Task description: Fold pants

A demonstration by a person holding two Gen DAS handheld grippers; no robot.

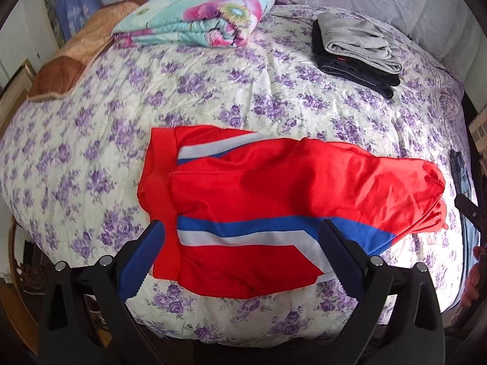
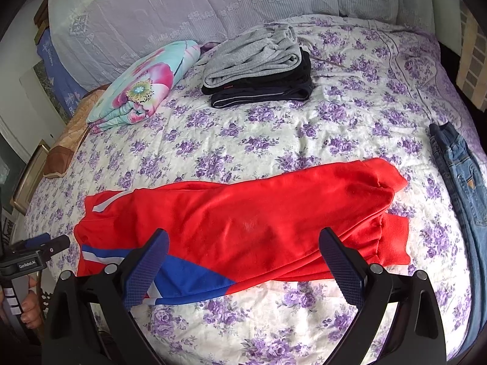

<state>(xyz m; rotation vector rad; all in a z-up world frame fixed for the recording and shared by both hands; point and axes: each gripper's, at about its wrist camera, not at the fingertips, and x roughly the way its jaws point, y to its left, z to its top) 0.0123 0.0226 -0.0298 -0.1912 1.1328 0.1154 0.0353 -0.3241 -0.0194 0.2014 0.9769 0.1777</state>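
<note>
Red track pants [image 1: 274, 194] with blue and white stripes lie folded on the flowered bedspread [image 1: 213, 91], waistband at the left. They also show in the right wrist view [image 2: 243, 222], cuffs at the right. My left gripper [image 1: 243, 228] is open and empty, its fingers above the pants' near edge at the waistband end. My right gripper [image 2: 243, 240] is open and empty above the near edge at the leg end. The left gripper also shows at the left edge of the right wrist view [image 2: 39, 249].
A stack of folded grey and dark pants [image 1: 356, 51] lies at the back right. A folded floral quilt [image 1: 197, 15] lies at the back left beside a brown pillow [image 1: 70, 60]. Blue jeans [image 2: 462, 188] lie at the bed's right edge.
</note>
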